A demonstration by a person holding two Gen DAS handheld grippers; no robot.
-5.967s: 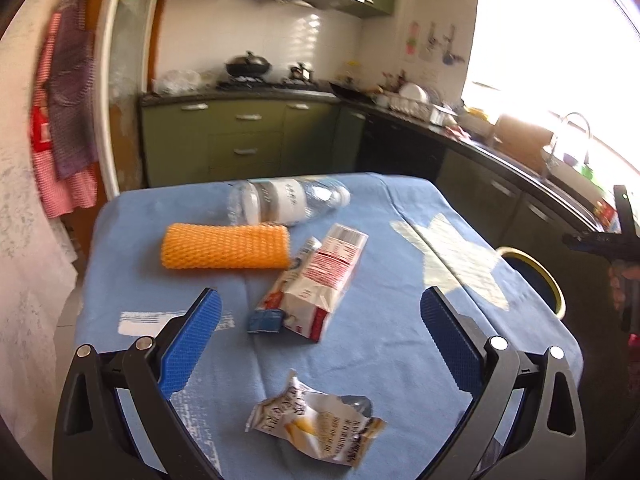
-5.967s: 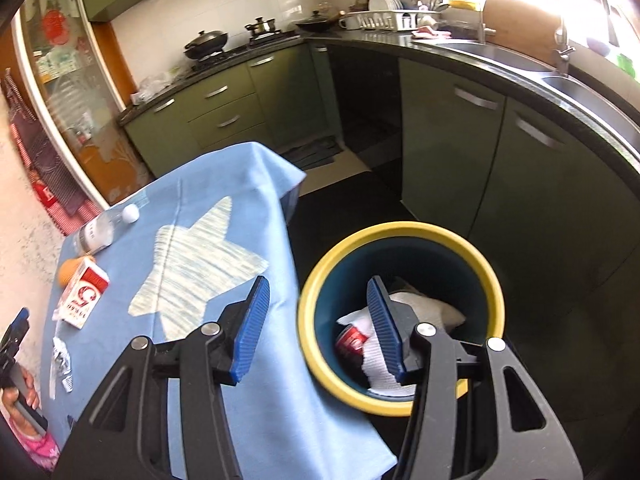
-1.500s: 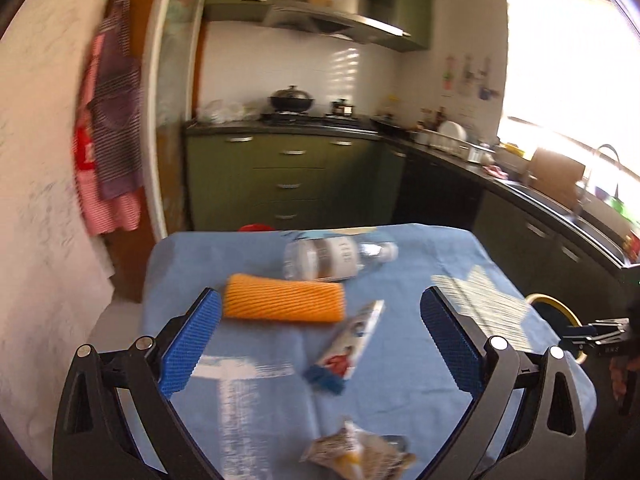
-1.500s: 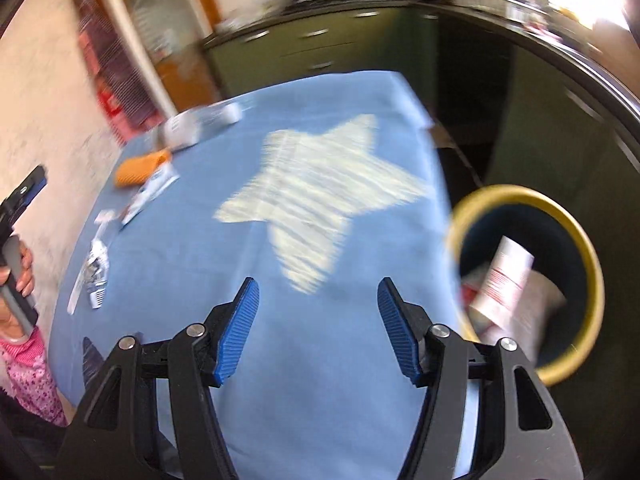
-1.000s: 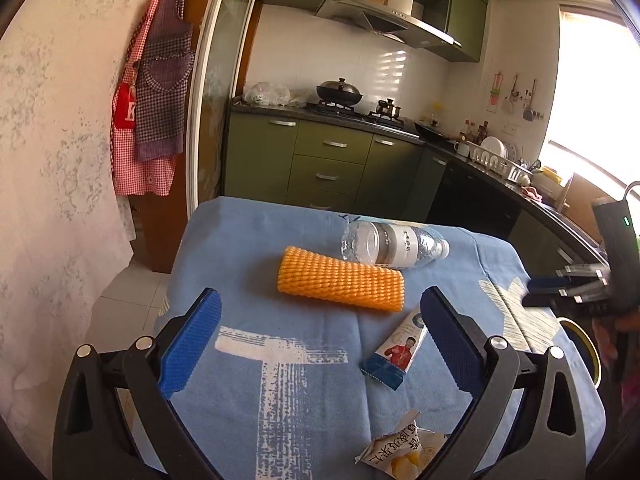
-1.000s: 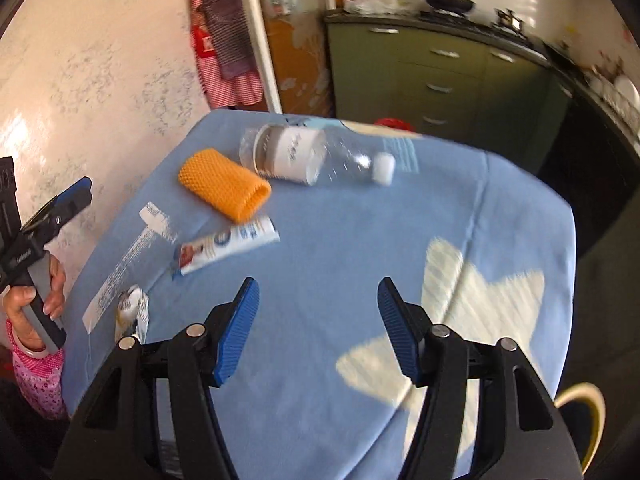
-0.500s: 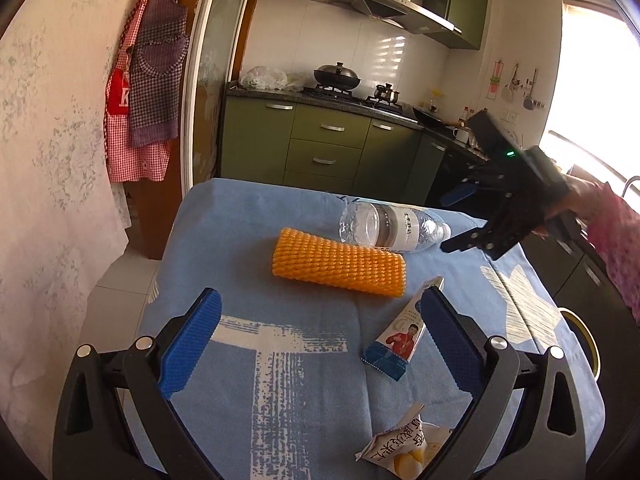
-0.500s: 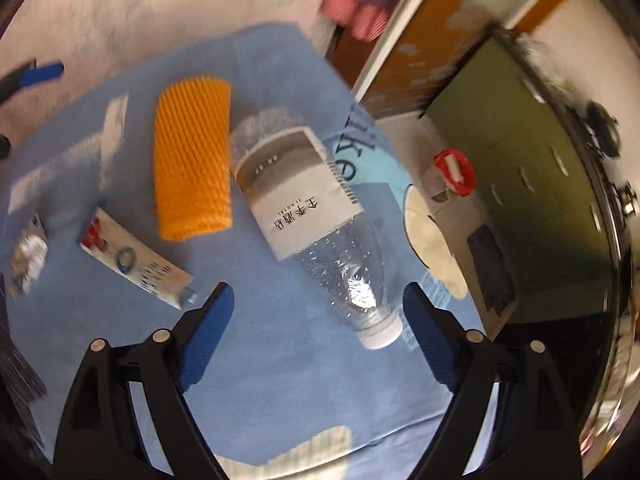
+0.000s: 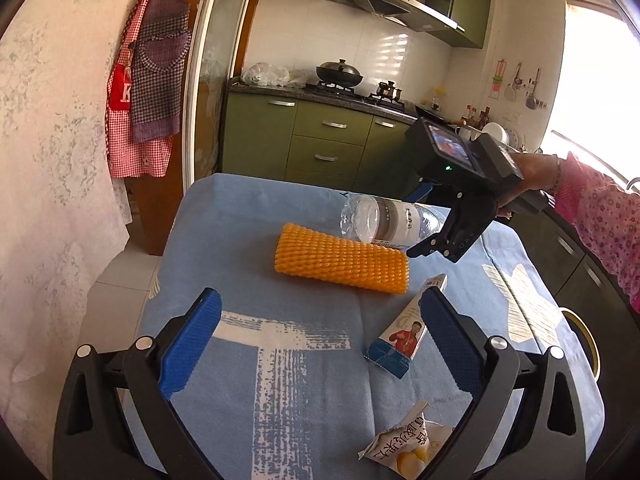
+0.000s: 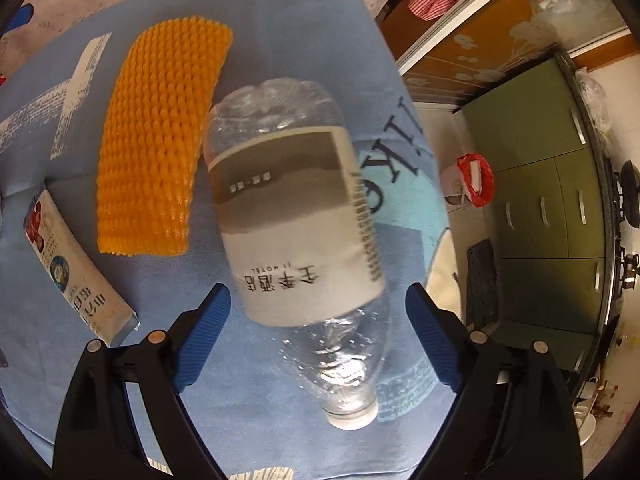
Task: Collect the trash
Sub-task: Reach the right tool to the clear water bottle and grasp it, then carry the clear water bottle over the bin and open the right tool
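The right gripper (image 10: 318, 334) hangs over the bottle (image 10: 298, 236), jaws spread wide, 1 blue pad on each side of the bottle's shoulder and neither touching it; it holds nothing; in the left wrist view the same gripper (image 9: 424, 220) shows from the side, tilted down at the bottle (image 9: 390, 224), with the person's hand (image 9: 524, 184) on its grip. The bottle lies on its side on the blue cloth (image 9: 248, 240), cap end toward the gripper, label uppermost; just beside it lies the orange net (image 10: 156, 136), parallel, and I cannot tell whether they touch. A tube (image 10: 76, 276) lies apart from the net's near end. The left gripper (image 9: 320, 340) is wide open too and empty, held back over the near part of the cloth; between its pads show the tube (image 9: 404, 336) and, nearer, a snack wrapper (image 9: 404, 440). The yellow bin rim (image 9: 586, 338) shows past the table's right edge.
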